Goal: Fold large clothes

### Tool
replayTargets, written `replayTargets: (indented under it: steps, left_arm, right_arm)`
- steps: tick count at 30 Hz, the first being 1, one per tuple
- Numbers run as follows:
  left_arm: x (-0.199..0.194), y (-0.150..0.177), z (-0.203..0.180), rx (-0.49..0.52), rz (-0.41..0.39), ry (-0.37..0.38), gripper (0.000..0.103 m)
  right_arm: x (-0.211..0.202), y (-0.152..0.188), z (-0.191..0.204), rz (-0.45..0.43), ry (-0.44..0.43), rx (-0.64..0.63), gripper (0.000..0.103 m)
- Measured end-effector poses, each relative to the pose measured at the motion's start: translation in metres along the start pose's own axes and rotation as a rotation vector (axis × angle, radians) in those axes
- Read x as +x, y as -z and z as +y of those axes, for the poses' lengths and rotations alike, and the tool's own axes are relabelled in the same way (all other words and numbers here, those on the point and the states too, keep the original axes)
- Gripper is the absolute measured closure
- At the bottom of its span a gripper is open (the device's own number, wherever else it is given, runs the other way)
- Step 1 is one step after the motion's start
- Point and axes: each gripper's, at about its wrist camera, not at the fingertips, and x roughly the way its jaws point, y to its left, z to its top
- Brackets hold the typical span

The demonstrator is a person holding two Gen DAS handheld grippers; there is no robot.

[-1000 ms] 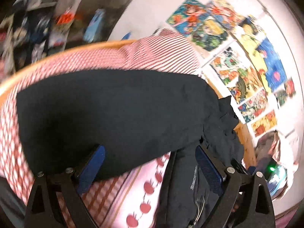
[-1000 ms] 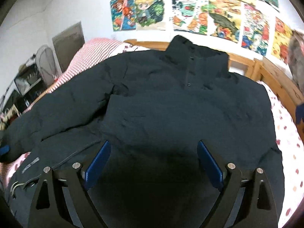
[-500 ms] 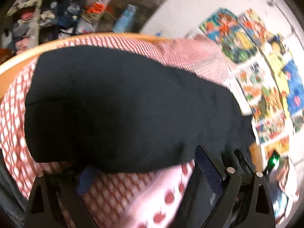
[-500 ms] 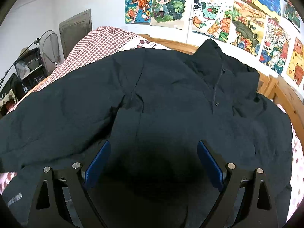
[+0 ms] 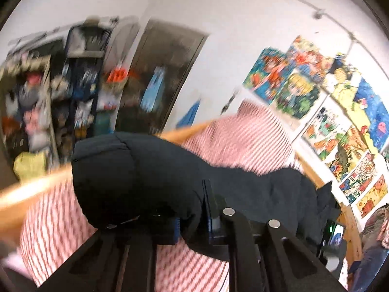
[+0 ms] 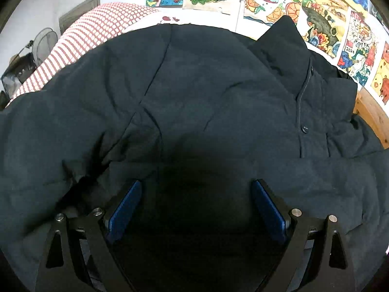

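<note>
A large dark navy padded jacket (image 6: 206, 102) lies spread over the bed, its stand-up collar (image 6: 287, 46) at the upper right with a snap placket below it. In the left wrist view one sleeve (image 5: 136, 170) of the jacket is raised off the bedding, and my left gripper (image 5: 192, 221) is shut on its lower edge, the cuff end sticking out to the left. My right gripper (image 6: 197, 209) hangs open just above the jacket's front, its blue pads (image 6: 126, 206) wide apart with only fabric beneath.
Red-and-white checked bedding (image 5: 245, 141) covers the bed, which has a wooden frame (image 5: 36, 189). Colourful posters (image 6: 274, 2) line the wall behind. Cluttered shelves (image 5: 48, 97) and a dark door (image 5: 158, 77) stand to the left. A fan (image 6: 45, 46) is beside the bed.
My left gripper has closed on the sleeve and lifted it, swinging the view up toward the shelves. The right gripper moved closer over the jacket's chest and stayed open.
</note>
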Motion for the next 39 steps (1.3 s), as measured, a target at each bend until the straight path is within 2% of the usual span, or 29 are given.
replayTargets:
  steps: [3, 7, 8, 10, 15, 19, 24, 28, 33, 36, 39]
  left_arm:
    - [-0.001, -0.036, -0.027, 0.111, -0.072, 0.045, 0.091]
    - [-0.010, -0.077, -0.078, 0.264, -0.149, 0.161, 0.091]
    - [-0.012, -0.081, -0.091, 0.295, -0.156, 0.182, 0.091]
    - [-0.018, -0.091, -0.127, 0.354, -0.161, 0.271, 0.091]
    - [-0.040, -0.085, -0.209, 0.479, -0.169, 0.447, 0.091]
    - [-0.057, -0.059, -0.277, 0.549, -0.143, 0.578, 0.091]
    - [-0.064, -0.007, -0.347, 0.675, -0.078, 0.660, 0.091]
    - [-0.062, 0.045, -0.394, 0.775, 0.012, 0.736, 0.091]
    - [-0.040, 0.116, -0.425, 0.854, 0.190, 0.837, 0.091]
    - [-0.018, 0.165, -0.436, 0.908, 0.302, 0.845, 0.091]
    - [0.002, 0.207, -0.435, 0.957, 0.382, 0.813, 0.091]
  right_arm:
    - [-0.023, 0.000, -0.010, -0.039, -0.038, 0.044, 0.014]
    - [-0.063, 0.003, -0.034, -0.096, -0.075, 0.101, 0.014]
    - [-0.074, 0.005, -0.042, -0.107, -0.081, 0.118, 0.014]
    - [-0.094, 0.011, -0.061, -0.122, -0.082, 0.155, 0.013]
    - [-0.125, 0.033, -0.114, -0.138, -0.046, 0.217, 0.013]
    - [-0.137, 0.053, -0.157, -0.139, -0.014, 0.263, 0.013]
    - [-0.142, 0.070, -0.209, -0.140, 0.013, 0.330, 0.013]
    - [-0.144, 0.082, -0.242, -0.139, 0.020, 0.379, 0.013]
    - [-0.141, 0.096, -0.279, -0.144, 0.023, 0.445, 0.013]
    - [-0.135, 0.106, -0.294, -0.145, 0.022, 0.480, 0.013]
    - [-0.127, 0.118, -0.305, -0.137, 0.023, 0.502, 0.013]
